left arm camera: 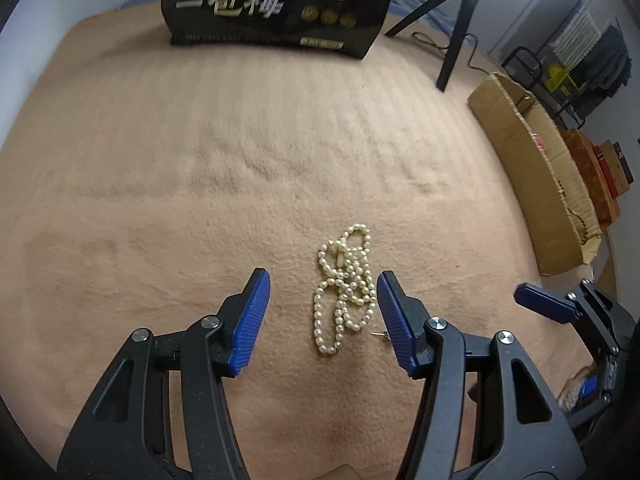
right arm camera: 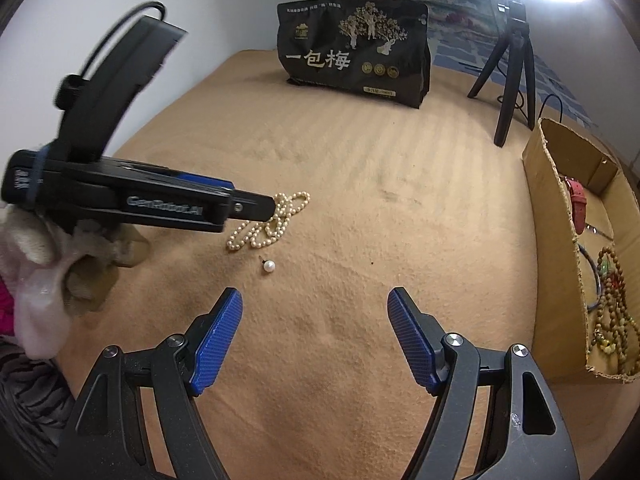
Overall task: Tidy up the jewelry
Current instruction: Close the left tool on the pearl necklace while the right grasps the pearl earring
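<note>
Pearl necklace (left arm camera: 345,286) lies bunched mid-bed between the half-open, empty left claw (left arm camera: 323,312), poised to pinch it; right claw (right arm camera: 314,332) gapes empty.

The left claw (left arm camera: 324,312) hangs over a tan blanket (left arm camera: 180,152) with its blue pads spread apart, and a tangled pearl necklace (left arm camera: 344,288) lies on the blanket between them, just beside the right-hand pad, with neither pad pressing on it. At the right edge the blue tip of the right claw (left arm camera: 544,304) shows, well clear of the pearls. Farther back stand a black bag with pale lettering (left arm camera: 276,4) and a black tripod (left arm camera: 452,28), and a brown cardboard box (left arm camera: 532,152) lies along the blanket's right side.
</note>
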`<state>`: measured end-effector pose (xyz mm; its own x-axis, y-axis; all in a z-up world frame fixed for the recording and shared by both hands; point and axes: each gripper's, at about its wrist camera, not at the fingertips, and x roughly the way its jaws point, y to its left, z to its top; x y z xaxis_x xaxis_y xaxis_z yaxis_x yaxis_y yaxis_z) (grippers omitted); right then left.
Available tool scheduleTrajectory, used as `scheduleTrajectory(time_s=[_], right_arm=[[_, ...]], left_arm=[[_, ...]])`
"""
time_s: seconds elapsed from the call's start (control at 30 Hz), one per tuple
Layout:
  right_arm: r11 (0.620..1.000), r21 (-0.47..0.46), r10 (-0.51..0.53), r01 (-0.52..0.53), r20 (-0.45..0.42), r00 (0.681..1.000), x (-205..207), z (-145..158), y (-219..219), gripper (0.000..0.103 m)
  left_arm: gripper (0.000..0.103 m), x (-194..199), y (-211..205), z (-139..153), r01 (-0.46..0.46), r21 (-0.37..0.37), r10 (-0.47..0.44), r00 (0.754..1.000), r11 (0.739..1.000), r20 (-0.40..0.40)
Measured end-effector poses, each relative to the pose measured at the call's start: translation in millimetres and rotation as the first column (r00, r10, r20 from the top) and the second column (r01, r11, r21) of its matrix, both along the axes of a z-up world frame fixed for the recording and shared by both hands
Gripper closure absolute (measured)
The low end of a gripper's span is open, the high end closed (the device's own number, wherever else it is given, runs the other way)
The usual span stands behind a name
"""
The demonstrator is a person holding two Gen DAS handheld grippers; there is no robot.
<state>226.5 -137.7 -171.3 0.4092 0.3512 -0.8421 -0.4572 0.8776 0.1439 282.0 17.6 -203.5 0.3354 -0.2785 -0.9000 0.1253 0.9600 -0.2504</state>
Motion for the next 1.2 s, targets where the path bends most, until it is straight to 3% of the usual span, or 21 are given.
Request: scheduleTrajectory(time_s=[0.23,0.5,0.63,0.8,0.9,1.03,1.2], right_arm=[[1.0,0.0,-0.006,0.006,0.001,1.0,0.6,-0.9,-1.6,0.028],[1.0,-0.005,0.0,0.0,-0.002,1.0,-0.5,-2.2,1.4,0.031],[1.0,-0.006,-0.005,0.005,-0.005,1.0,1.1,-3.8,3.8,0.033],[1.0,-0.001,0.0,0.0,-0.014,1.0,3.0,-8.0,10.4,0.039],[1.0,0.006,0.01,-0.009,-0.025,1.0,5.1,-12.8,17.7,0.044],[1.0,0.002,0.021,-0.021,-0.032,0.999,6.8,-21.0,27.8,0.062],[1.0,0.007,0.026,-0.026,-0.028,0.999,10.2,-29.2,38.0,0.069]], left_arm=[[0.045,3.9,-10.8,-2.2,0.028,0.0,-0.028,1.0,1.0,-0.004],[0.045,6.7,-23.5,-11.7,0.05,0.075,-0.05,0.999,0.996,0.005],[0.063,7.3,-23.2,-15.0,0.046,0.131,-0.048,0.999,0.99,0.016],[0.086,8.3,-12.5,-16.3,0.029,0.132,-0.032,0.999,0.991,0.021],[0.091,7.2,-5.2,-16.1,0.025,0.126,-0.029,0.999,0.992,0.025],[0.092,5.5,-0.6,-15.9,0.026,0.138,-0.031,0.999,0.99,0.034],[0.092,1.7,5.1,-15.0,0.024,0.142,-0.03,0.999,0.99,0.039]])
